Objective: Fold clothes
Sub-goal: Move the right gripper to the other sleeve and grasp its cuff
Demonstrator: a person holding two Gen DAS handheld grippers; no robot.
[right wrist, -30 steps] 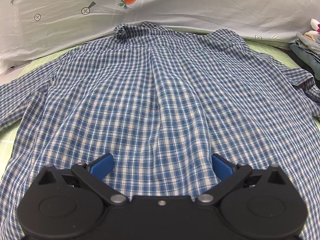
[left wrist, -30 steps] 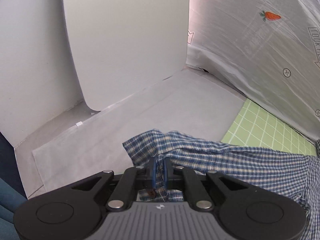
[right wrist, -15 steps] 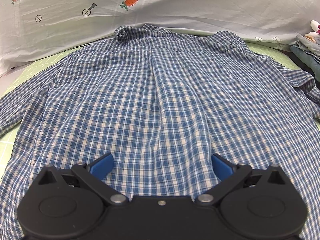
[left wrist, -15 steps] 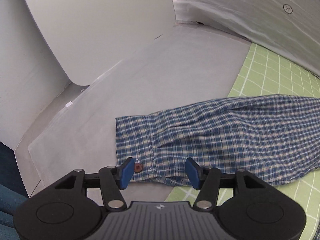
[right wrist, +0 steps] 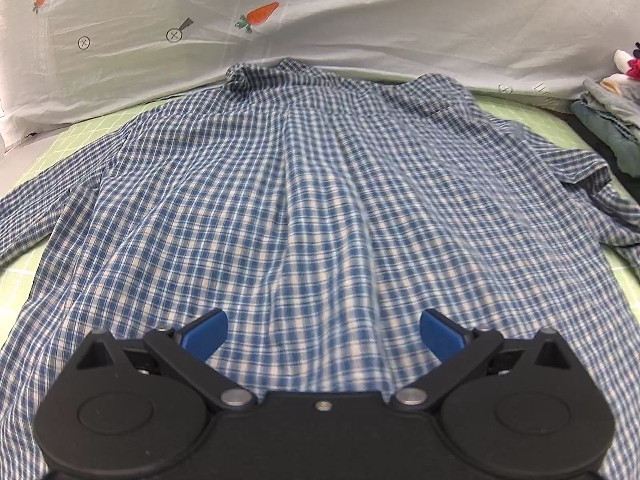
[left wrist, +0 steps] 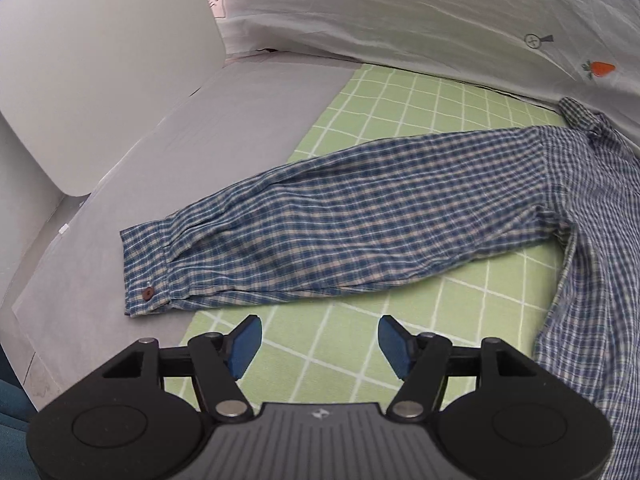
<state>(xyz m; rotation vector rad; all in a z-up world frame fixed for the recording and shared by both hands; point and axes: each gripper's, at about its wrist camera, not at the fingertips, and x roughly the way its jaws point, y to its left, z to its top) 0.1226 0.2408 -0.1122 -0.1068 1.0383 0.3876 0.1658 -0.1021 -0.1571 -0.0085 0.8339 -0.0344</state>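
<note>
A blue and white checked shirt (right wrist: 320, 200) lies spread flat, back up, on a green gridded mat (left wrist: 400, 92), collar toward the far side. Its left sleeve (left wrist: 340, 216) lies stretched out to the left, the cuff (left wrist: 146, 268) with a brown button resting on the grey surface. My left gripper (left wrist: 319, 344) is open and empty, hovering over the mat just in front of the sleeve. My right gripper (right wrist: 322, 330) is open and empty, low over the shirt's lower back near the hem.
A white sheet with carrot prints (right wrist: 260, 16) hangs along the far side. A grey board (left wrist: 200, 152) and a white upright panel (left wrist: 100, 60) stand on the left. A pile of folded clothes (right wrist: 612, 128) sits at the far right.
My left gripper let go of the sleeve cuff, opened wide and pulled back and to the right. The sleeve now lies flat and stretched out. The right gripper has barely moved.
</note>
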